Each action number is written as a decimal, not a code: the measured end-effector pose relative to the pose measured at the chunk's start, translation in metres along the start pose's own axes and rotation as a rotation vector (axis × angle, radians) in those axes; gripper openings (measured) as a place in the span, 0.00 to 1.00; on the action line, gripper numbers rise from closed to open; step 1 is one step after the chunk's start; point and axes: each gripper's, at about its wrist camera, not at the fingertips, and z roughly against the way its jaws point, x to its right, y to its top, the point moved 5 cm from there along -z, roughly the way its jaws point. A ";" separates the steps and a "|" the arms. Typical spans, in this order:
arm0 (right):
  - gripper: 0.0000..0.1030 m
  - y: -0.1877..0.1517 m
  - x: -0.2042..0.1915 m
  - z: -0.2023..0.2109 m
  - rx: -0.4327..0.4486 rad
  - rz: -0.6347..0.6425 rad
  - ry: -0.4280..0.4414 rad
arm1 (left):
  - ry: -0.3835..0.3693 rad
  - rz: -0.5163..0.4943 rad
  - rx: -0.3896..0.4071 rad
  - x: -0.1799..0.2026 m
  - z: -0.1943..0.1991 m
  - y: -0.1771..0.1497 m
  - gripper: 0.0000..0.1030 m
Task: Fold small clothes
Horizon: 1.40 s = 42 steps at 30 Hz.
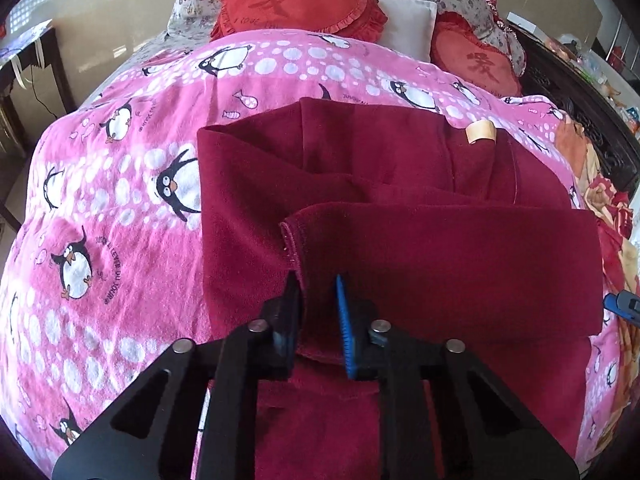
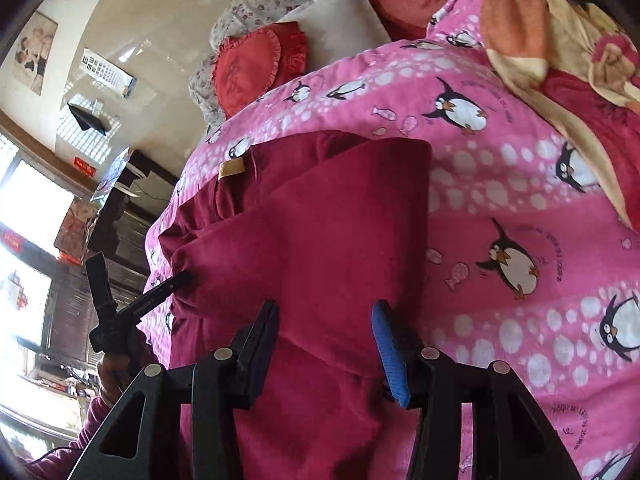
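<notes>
A dark red fleece garment point(image 1: 400, 184) lies partly folded on a bed covered by a pink penguin-print blanket point(image 1: 120, 208), with a flap of the cloth doubled over toward the near side and a small tan label point(image 1: 481, 131) showing on its far layer. The left hand-held gripper point(image 1: 316, 292) has its two fingers drawn fairly close, and the stitched hem corner of the folded flap runs down into the narrow gap between them; the black finger touches the hem edge, while the blue-padded finger point(image 1: 345, 320) stands slightly off the cloth, so whether the pinch is fully tight cannot be told from this view. In the right wrist view the left tool appears at the left edge of the garment with its tip pushed into a puckered fold of cloth. The right hand-held gripper point(image 2: 326, 320) is spread wide over the near part of the garment point(image 2: 320, 240), its black finger and its blue-padded finger point(image 2: 390, 352) set well apart, with the folded red layer lying between and beneath them rather than clamped. At the head of the bed sit red heart-shaped cushions point(image 1: 296, 0) and a white pillow point(image 1: 404, 20), and an orange and cream patterned blanket point(image 2: 560, 52) is bunched on the bed's right side.
</notes>
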 end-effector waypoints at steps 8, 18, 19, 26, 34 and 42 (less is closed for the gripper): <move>0.45 0.017 -0.015 0.011 0.090 0.086 -0.104 | 0.019 0.028 0.107 -0.025 0.041 0.020 0.04; 0.45 0.039 -0.028 -0.009 0.166 0.151 -0.249 | -0.029 0.104 0.028 -0.033 0.028 -0.005 0.04; 0.45 0.040 -0.026 -0.004 0.182 0.141 -0.238 | -0.039 0.102 0.028 -0.031 0.029 -0.006 0.04; 0.37 0.042 0.006 -0.012 0.153 0.097 -0.381 | -0.067 0.119 -0.005 -0.019 0.016 -0.010 0.10; 0.28 0.050 0.000 -0.027 0.125 0.132 -0.297 | 0.009 0.091 -0.049 -0.010 -0.002 -0.019 0.18; 0.52 0.002 0.026 -0.014 0.059 -0.035 -0.104 | 0.022 0.076 -0.049 -0.007 -0.004 -0.022 0.20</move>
